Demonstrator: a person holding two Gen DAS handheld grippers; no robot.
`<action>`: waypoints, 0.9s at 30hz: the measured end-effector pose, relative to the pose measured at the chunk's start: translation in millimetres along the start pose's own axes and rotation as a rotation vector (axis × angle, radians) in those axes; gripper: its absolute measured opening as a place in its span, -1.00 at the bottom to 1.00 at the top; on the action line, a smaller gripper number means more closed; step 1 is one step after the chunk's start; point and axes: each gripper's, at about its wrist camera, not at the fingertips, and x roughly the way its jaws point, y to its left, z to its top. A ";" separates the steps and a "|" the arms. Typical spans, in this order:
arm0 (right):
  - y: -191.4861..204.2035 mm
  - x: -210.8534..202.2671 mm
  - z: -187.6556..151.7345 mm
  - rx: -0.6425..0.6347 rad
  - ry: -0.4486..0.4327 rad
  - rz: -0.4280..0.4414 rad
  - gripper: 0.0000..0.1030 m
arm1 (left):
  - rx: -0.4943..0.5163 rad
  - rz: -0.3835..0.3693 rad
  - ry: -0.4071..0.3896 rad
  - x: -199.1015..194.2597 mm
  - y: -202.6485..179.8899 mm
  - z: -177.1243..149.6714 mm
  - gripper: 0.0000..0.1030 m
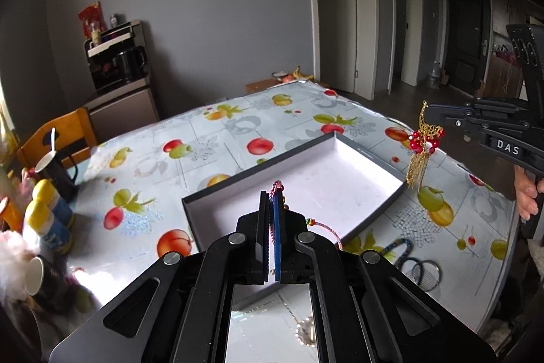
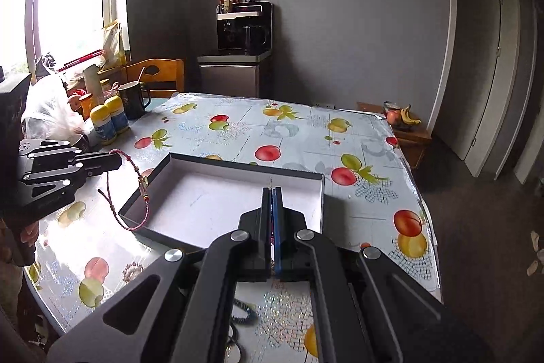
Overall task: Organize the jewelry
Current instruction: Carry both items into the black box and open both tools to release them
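Observation:
An open dark box with a white inside (image 1: 306,182) (image 2: 217,196) lies on the fruit-print table. My left gripper (image 1: 272,196) (image 2: 117,160) is shut on a pink braided cord bracelet (image 1: 277,187) (image 2: 136,189), which hangs beside the box's left edge. My right gripper (image 2: 272,193) (image 1: 429,111) is shut on a gold tassel ornament with red beads (image 1: 421,145), held above the box's right end. In the right wrist view only its thin hook shows above the fingertips.
Dark bangles and a beaded loop (image 1: 418,264) lie on the table near the front edge. A black mug (image 2: 134,99), yellow-capped bottles (image 2: 108,121) and a bag stand at the table's left. A wooden chair (image 2: 156,77) is behind.

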 end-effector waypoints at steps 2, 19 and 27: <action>3.1 10.1 10.4 -0.003 -0.009 -0.011 -0.99 | 0.002 0.025 0.012 11.9 5.3 7.2 -0.96; -1.3 139.0 16.4 0.095 0.079 -0.099 -0.99 | -0.154 0.094 0.266 142.8 53.3 -11.4 -0.96; -7.4 166.0 0.1 0.119 0.157 -0.116 -0.99 | -0.134 0.110 0.325 158.0 49.8 -20.9 -0.96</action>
